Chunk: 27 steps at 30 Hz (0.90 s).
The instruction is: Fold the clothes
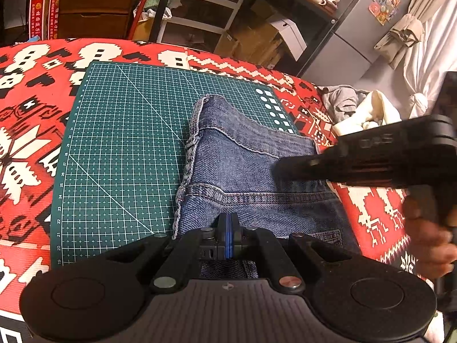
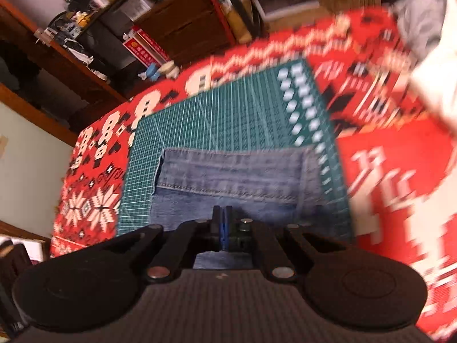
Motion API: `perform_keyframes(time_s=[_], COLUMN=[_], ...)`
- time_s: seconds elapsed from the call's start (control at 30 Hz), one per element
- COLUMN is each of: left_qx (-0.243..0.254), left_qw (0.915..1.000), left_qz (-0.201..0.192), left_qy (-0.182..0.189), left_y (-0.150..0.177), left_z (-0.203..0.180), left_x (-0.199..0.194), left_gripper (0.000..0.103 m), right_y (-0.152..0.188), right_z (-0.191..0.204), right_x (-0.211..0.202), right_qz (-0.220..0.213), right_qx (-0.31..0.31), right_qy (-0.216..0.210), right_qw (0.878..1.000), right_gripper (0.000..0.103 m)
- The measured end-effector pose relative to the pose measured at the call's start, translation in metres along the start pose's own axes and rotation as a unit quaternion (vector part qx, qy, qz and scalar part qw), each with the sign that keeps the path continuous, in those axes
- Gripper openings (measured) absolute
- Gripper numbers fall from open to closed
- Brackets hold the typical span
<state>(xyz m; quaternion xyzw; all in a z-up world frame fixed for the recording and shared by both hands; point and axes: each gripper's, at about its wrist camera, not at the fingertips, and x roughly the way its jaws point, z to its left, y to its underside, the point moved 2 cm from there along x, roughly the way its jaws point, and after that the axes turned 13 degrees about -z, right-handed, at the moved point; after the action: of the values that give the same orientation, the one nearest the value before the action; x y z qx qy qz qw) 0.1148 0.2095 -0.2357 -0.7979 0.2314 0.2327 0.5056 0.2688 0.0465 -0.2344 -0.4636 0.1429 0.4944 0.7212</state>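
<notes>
Warm, dim indoor light. The left wrist view is sharp, with fisheye bending at its edges. The right wrist view is motion-blurred, worst at far right.

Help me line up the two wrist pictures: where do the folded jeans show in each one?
Left wrist: the folded jeans lie centre-right, half on the green cutting mat, reaching down to the left claw.
Right wrist: the jeans fill the lower centre, above the right claw; the picture is blurred.
Shared landmark: the mat's column of white squares, beyond the jeans.
</notes>
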Motion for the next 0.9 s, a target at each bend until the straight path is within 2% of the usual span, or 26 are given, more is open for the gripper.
perform_keyframes(time_s=[0.33,0.47,0.53,0.6,0.7,0.8,0.9], left_qx=[0.002,-0.027,-0.024,-0.022,-0.019,0.013,0.01], left_qw=[0.9998,0.9994,0.9993,0.9995,0.9998,0.9999,0.9999], left_qz=[0.019,-0.014,-0.029,-0.025,0.003,0.005,0.005], left_qy=[0.001,0.013,0.002,0.0,0.005,0.001,-0.002], left_y=[-0.011,-0.034,-0.048,-0.056,-0.057,-0.055,-0.052], left_z=[-0.003,0.005,0.01,0.014,0.018,0.014,0.016], left_x=[-0.004,-0.021,-0.026,-0.02,-0.002,0.004,0.004], left_gripper=[0.002,0.004,0.003,0.003,0.004,0.005,0.005], right_y=[0.002,0.002,0.002,0.001,0.002,0.002,0.002], right_z=[0.005,0.003,0.001,0.0,0.0,-0.001,-0.001], right_x=[0.016,0.016,0.016,0.016,0.015,0.014,0.013], right_qz=[-0.008,-0.01,-0.01,-0.01,-0.011,-0.012,-0.011], right_qx=[-0.036,-0.029,-0.025,-0.021,-0.021,-0.022,-0.017], right_qy=[0.0,-0.004,-0.008,-0.009,-0.01,-0.011,-0.008], right_qw=[0.999,1.0,1.0,1.0,1.0,1.0,1.0], right_gripper=[0.0,0.0,0.0,0.0,0.0,0.0,0.0])
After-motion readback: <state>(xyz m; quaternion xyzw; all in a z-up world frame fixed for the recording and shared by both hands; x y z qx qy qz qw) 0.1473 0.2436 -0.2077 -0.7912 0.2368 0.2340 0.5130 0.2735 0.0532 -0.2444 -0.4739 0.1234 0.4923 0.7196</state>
